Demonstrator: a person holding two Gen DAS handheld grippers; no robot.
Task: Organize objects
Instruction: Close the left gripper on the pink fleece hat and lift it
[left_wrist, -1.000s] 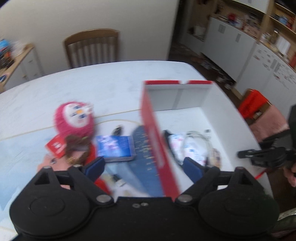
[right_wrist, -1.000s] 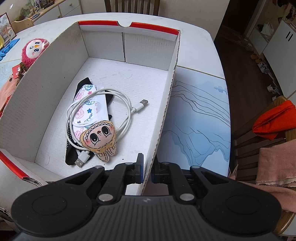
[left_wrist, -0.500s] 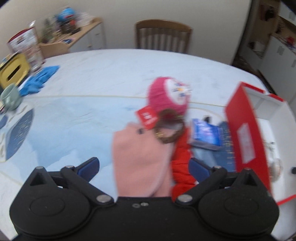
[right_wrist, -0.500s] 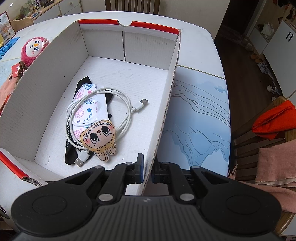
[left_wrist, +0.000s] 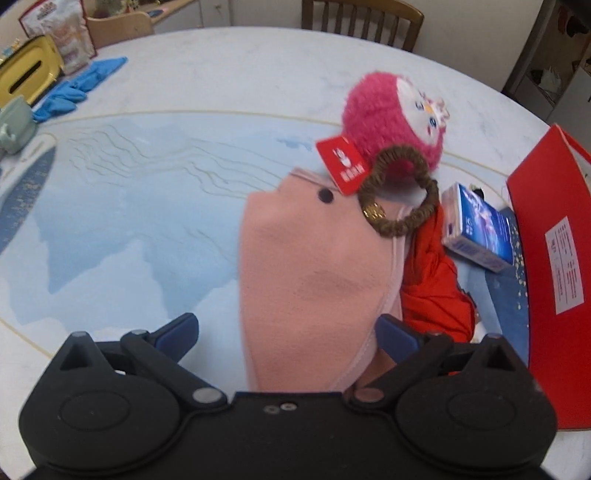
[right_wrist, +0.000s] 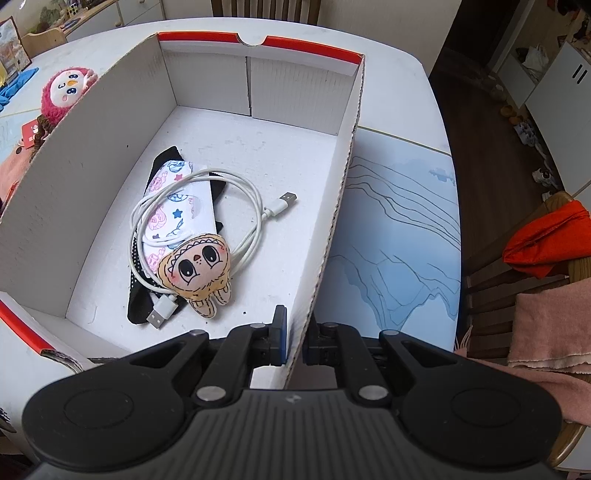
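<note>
1. Both jaws differ: the left gripper (left_wrist: 286, 328) stands spread wide, its blue pads on either side of the near end of a pink cloth (left_wrist: 310, 280) with neither pad pressing on it, while the right gripper (right_wrist: 293, 341) is clamped narrow on the right-hand wall of a cardboard box (right_wrist: 334, 206).
2. Inside the box, on its white floor, lies a small heap toward the near left: a black sock (right_wrist: 142, 306) at the bottom, a patterned white pouch (right_wrist: 177, 205) on it, a coiled white cable (right_wrist: 255, 210) looped over both, and a small beige doll (right_wrist: 195, 271) on the near end of the heap.
3. One plug of the cable points toward the right-hand wall; the other lies beside the doll.
4. Outside the box, on the table (left_wrist: 229, 74), the pink cloth lies flat with a brown hair tie (left_wrist: 402, 195) resting on its far end.
5. A pink plush toy (left_wrist: 395, 118) with a red tag (left_wrist: 343, 164) sits just beyond the hair tie.
6. An orange cloth (left_wrist: 432, 280) lies touching the pink cloth's right edge.
7. A blue tissue pack (left_wrist: 480, 229) lies between the orange cloth and the box's red outer side.
8. Far left on the table are blue gloves (left_wrist: 77, 88) and a yellow tissue box (left_wrist: 26, 70).
</note>
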